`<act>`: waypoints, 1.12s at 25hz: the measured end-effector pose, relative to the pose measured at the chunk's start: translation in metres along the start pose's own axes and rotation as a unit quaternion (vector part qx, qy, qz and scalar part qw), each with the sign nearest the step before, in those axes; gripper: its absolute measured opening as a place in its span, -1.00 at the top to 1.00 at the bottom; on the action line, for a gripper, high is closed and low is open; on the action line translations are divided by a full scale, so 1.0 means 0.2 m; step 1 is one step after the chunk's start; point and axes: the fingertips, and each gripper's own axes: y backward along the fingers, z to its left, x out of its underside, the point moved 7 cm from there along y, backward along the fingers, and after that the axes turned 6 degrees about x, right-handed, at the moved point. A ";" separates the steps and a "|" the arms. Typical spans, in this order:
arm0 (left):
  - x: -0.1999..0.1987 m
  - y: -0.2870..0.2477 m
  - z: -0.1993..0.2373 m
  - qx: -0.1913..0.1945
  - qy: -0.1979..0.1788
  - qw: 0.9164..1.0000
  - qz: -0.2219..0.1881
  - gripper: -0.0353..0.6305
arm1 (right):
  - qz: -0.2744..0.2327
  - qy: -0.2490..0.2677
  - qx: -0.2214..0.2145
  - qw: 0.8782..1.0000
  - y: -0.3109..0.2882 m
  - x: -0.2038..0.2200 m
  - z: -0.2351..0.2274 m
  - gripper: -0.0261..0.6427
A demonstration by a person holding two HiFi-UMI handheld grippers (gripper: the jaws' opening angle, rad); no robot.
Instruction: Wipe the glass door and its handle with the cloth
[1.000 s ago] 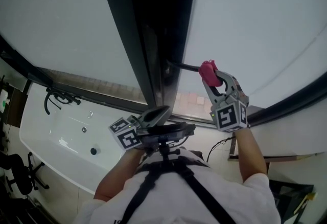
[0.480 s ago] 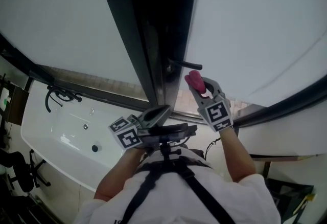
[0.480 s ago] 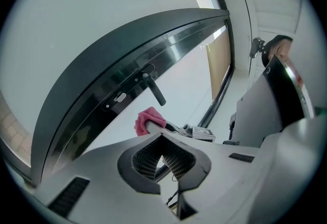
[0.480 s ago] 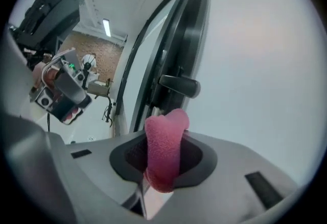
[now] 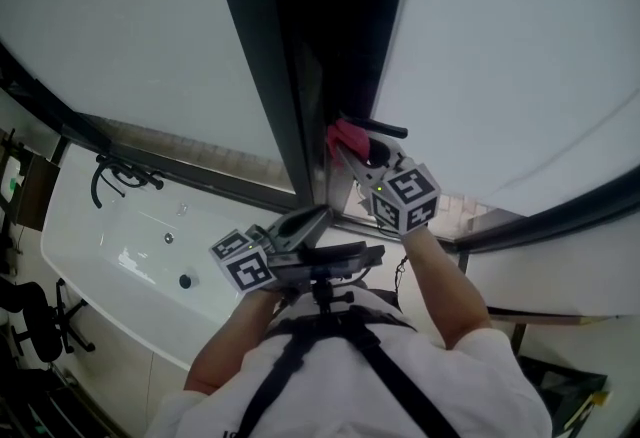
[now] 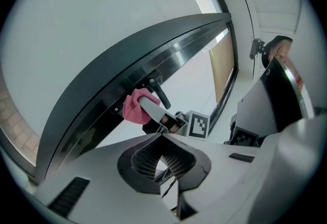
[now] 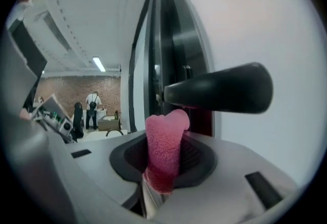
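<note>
The frosted glass door (image 5: 520, 56) has a dark frame (image 5: 290, 76) and a black lever handle (image 5: 388, 130). My right gripper (image 5: 346, 148) is shut on a pink cloth (image 5: 345, 136), which sits at the handle's root, next to the frame. In the right gripper view the cloth (image 7: 164, 141) stands upright between the jaws of that gripper (image 7: 162, 166), just under the handle (image 7: 219, 90). My left gripper (image 5: 316, 218) hangs low near my chest, shut and empty. In its own view this gripper (image 6: 164, 141) looks up at the cloth (image 6: 134, 108) and handle (image 6: 159, 96).
A white bathtub (image 5: 120, 256) with a black faucet (image 5: 115, 181) lies at lower left. A second glass pane (image 5: 130, 36) fills the left side. A black chair (image 5: 30, 336) stands at the far left. People (image 7: 93, 108) stand far off by a brick wall.
My right gripper has carried the cloth leftward along the handle, from its free end to the root by the frame. The left gripper has stayed put.
</note>
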 end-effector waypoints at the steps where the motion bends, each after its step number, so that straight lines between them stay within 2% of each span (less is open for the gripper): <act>1: -0.01 -0.01 0.00 -0.005 -0.007 1.000 -0.001 0.92 | -0.006 -0.031 -0.007 0.999 -0.01 -0.01 -0.01 0.62; 4: -0.02 -0.01 -0.01 -0.010 -0.014 1.000 -0.002 0.92 | -0.022 -0.109 -0.026 0.993 -0.04 -0.04 -0.05 0.63; 6: -0.02 -0.01 0.00 -0.010 -0.011 1.000 -0.002 0.92 | -0.029 -0.123 -0.033 0.991 -0.07 -0.07 -0.05 0.63; 13: -0.01 -0.02 -0.01 -0.011 -0.009 1.000 -0.001 0.92 | -0.048 -0.101 -0.042 0.993 -0.10 -0.11 -0.02 0.63; 17: 0.01 0.00 0.01 -0.004 0.010 1.000 -0.004 0.92 | -0.050 -0.080 -0.044 0.995 -0.09 -0.12 -0.02 0.63; 21: -0.01 -0.01 -0.02 -0.013 -0.006 1.000 -0.001 0.92 | -0.050 -0.071 -0.044 0.995 -0.08 -0.13 -0.02 0.63; 28: -0.01 -0.02 -0.03 -0.007 -0.003 1.000 0.003 0.92 | -0.047 -0.066 -0.038 0.996 -0.03 -0.13 -0.02 0.64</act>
